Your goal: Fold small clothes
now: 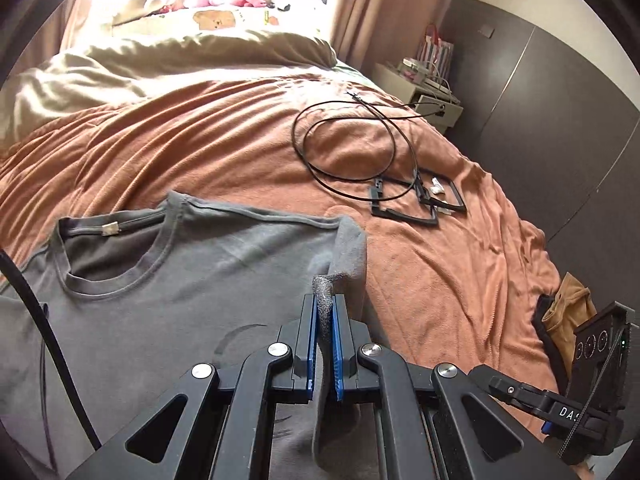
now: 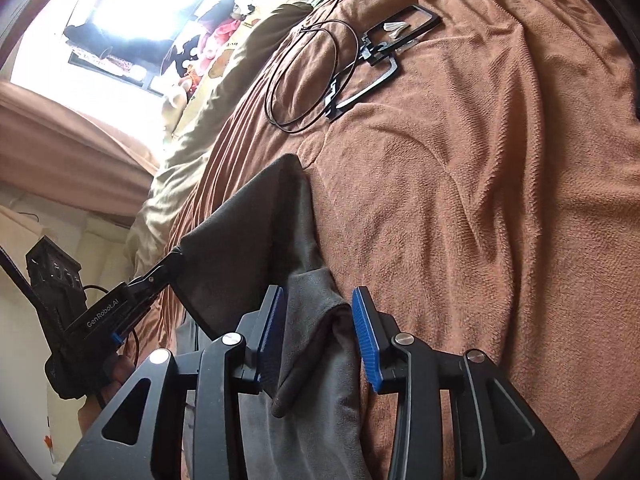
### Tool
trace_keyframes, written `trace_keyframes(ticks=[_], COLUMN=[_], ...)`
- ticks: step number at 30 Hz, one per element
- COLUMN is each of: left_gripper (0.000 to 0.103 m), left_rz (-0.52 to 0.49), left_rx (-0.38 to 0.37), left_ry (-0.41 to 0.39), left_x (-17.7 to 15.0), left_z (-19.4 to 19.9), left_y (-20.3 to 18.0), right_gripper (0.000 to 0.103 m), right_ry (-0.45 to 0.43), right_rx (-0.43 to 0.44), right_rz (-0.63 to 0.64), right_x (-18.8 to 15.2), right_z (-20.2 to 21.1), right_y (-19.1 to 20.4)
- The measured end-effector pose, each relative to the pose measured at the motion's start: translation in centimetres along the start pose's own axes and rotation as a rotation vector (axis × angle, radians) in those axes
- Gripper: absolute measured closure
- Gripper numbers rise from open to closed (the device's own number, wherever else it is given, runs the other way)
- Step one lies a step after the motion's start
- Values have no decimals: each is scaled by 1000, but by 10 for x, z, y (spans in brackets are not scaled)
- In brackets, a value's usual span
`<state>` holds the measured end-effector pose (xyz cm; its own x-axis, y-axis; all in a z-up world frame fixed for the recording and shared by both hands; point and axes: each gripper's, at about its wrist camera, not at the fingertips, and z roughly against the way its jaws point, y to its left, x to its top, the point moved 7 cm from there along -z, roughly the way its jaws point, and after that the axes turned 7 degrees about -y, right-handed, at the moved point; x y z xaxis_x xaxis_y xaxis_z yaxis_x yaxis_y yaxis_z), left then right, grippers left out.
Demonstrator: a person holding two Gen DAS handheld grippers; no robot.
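Left gripper (image 1: 325,304): black linkage arms with triangular cut-outs, four round silver pivot screws, two narrow blue ribbed pads (image 1: 340,344) on black finger carriers. Thin black cable (image 1: 48,336) along the left edge. Right gripper (image 2: 318,304): same black linkage, silver pivot screws, blue ribbed pads (image 2: 366,344). Seen from the opposite wrist camera: black body lettered "DAS" in white (image 1: 568,413), blue accent beneath, black block with three round rings and a small green light (image 1: 600,340). Left unit likewise lettered "GenRobot.AI" (image 2: 103,317), with black strap and cable.

One T-shirt (image 1: 180,280), two black frames (image 1: 416,200)
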<state>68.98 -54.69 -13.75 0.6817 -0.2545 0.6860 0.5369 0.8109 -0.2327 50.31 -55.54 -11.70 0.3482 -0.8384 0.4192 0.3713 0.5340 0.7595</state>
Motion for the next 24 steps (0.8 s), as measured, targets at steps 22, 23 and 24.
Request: trace_keyframes(ticks=[22, 23, 24], left_gripper=[96, 96, 96], left_rz=[114, 116, 119], left_rx=[97, 104, 108], left_ry=[49, 53, 58], left_x=[-17, -19, -21], left_z=[-45, -47, -50], left_y=[104, 108, 110], right_gripper=[70, 70, 70], right_ry=[82, 87, 91], right_rx=[-151, -157, -163], right_rz=[210, 218, 224], right_x=[-12, -14, -15], right_z=[-58, -59, -62], right_y=[29, 30, 30])
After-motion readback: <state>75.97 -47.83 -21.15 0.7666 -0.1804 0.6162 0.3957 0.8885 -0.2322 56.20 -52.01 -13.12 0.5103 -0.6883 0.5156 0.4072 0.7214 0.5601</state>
